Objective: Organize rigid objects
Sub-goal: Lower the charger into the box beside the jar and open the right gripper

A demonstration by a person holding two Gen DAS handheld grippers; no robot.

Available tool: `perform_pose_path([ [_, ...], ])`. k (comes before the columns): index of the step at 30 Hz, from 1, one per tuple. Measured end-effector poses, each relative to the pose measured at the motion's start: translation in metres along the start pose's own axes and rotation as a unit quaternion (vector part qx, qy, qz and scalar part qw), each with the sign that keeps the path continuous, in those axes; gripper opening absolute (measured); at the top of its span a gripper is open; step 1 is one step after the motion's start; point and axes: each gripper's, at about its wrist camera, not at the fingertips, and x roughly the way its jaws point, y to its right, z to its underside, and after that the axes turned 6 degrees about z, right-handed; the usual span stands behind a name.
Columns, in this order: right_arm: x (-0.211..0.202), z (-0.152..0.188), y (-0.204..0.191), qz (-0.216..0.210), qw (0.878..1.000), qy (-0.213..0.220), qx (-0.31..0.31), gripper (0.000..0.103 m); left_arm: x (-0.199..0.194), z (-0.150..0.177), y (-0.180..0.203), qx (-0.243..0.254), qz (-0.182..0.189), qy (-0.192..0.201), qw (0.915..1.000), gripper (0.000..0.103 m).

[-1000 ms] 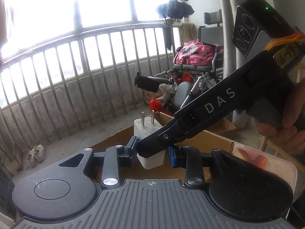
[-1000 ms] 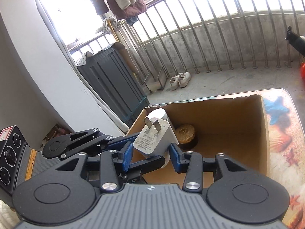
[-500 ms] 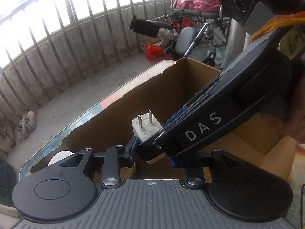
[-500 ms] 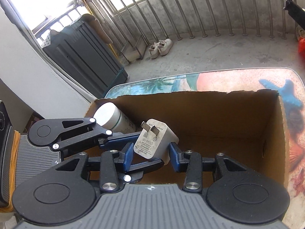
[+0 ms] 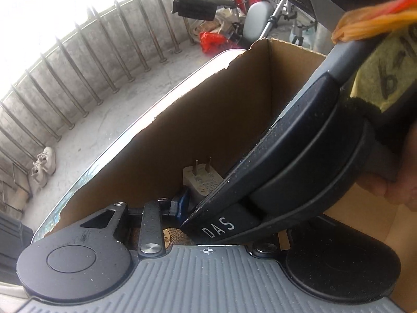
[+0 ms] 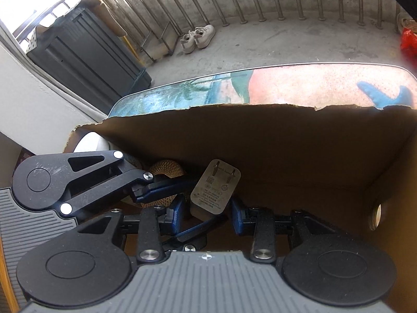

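A white wall charger with two metal prongs sits low inside the cardboard box. In the right wrist view my right gripper has its blue pads on either side of the charger, with small gaps showing. My left gripper reaches in from the left, and its blue fingers lie against the charger. In the left wrist view the charger shows past the left blue pad. The right gripper's body hides the other side.
A white-capped jar and a gold-lidded jar stand in the box's left corner. The box sits on a table with a beach print. Beyond are balcony railings, white shoes, a dark cabinet and a wheelchair.
Both grippers have gone down into the box with the charger, which now sits low beside the gold-lidded jar. The right pads look a little further from the charger.
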Motion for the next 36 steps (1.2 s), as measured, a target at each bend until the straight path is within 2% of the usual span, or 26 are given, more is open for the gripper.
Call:
perform_pose_path([
  [5, 0.001, 0.003, 0.005, -0.004, 1.0, -0.002, 0.003, 0.04, -0.006, 0.003, 0.011, 0.039, -0.014, -0.015, 0.999, 0.033],
  [15, -0.002, 0.003, -0.004, 0.014, 0.999, 0.015, -0.03, 0.039, -0.031, 0.008, 0.008, 0.055, -0.021, -0.009, 0.9982, 0.035],
  [19, -0.009, 0.001, -0.003, -0.014, 0.999, 0.022, -0.022, 0.039, -0.044, 0.01, 0.003, 0.047, -0.023, -0.003, 0.9986, 0.035],
  [24, -0.014, 0.003, -0.011, -0.009, 0.999, 0.034, -0.041, 0.04, -0.065, 0.017, -0.005, 0.048, -0.036, -0.01, 0.9982, 0.035],
  [26, -0.013, 0.002, -0.009, -0.014, 0.999, 0.038, -0.035, 0.04, -0.056, 0.005, -0.003, 0.048, -0.039, -0.012, 0.9981, 0.036],
  [31, -0.011, 0.001, -0.001, -0.03, 0.999, 0.036, -0.012, 0.04, -0.058, 0.008, 0.0, 0.054, -0.04, -0.013, 0.9977, 0.036],
  [36, -0.005, 0.001, -0.001, -0.025, 0.999, 0.037, -0.011, 0.041, -0.045, 0.006, 0.004, 0.058, -0.04, -0.015, 0.9974, 0.036],
])
